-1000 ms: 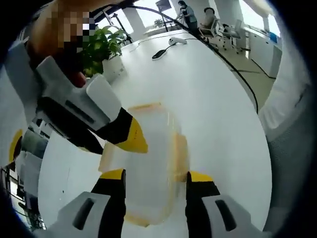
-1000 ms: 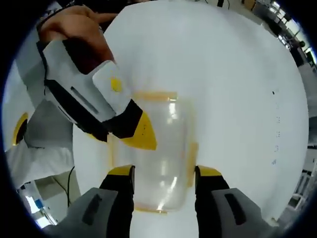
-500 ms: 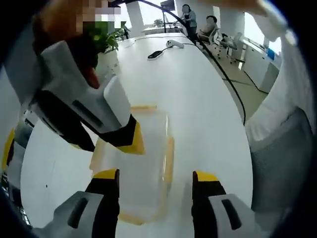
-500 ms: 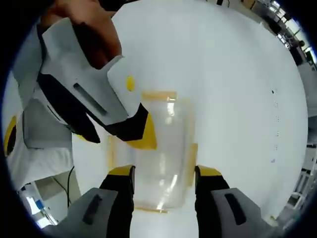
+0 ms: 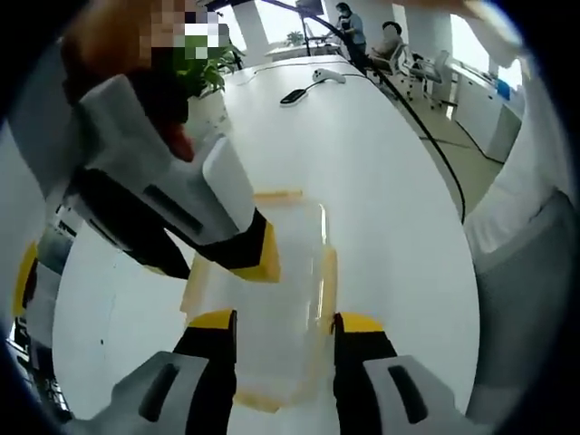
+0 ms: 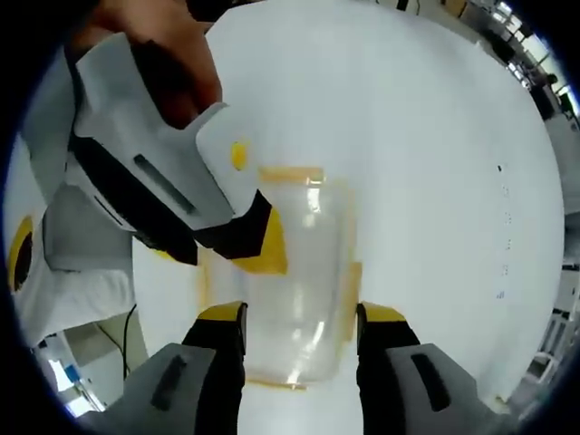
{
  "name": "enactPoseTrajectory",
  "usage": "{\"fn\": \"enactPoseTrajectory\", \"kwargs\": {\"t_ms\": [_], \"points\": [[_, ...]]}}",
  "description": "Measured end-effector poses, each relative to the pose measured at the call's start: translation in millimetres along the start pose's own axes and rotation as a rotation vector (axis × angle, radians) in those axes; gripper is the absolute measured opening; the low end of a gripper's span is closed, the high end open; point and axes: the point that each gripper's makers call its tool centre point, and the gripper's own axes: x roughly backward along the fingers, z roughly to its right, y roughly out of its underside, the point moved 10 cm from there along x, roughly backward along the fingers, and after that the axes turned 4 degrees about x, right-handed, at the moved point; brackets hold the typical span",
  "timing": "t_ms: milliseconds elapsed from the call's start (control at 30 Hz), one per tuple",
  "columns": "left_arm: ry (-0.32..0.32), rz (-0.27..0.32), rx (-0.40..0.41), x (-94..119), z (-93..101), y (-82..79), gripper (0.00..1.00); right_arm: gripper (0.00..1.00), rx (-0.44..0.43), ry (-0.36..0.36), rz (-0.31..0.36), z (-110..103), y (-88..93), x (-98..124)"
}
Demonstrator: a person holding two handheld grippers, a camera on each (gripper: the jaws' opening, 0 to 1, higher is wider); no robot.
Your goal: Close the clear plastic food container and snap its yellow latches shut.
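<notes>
White table (image 6: 435,136), one container (image 6: 299,272), two claws (image 6: 299,317)

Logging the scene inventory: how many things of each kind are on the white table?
Clear plastic food container: 1
Potted plant: 1
Dark flat device: 1
White device: 1
Total: 4

Potted plant (image 5: 201,68) (on white table (image 5: 381,172))

Grey-white grippers, black yellow-tipped jaws, white sleeve (image 5: 526,172)
</notes>
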Motion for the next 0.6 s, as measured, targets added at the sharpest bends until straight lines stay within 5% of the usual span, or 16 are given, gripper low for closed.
{"fn": "enactPoseTrajectory", "kwargs": {"t_ms": [367,600], "points": [[-0.044,0.003,-0.051,-4.6,6.8,-1.4,0.36,0.45,-0.001,-0.019,0.053,2.7,6.2,-0.8],[-0.054,-0.004,-0.094,-7.6,9.4,-4.5,0.35,0.45,-0.003,-0.017,0.017,1.7,1.7,-2.3]]}}
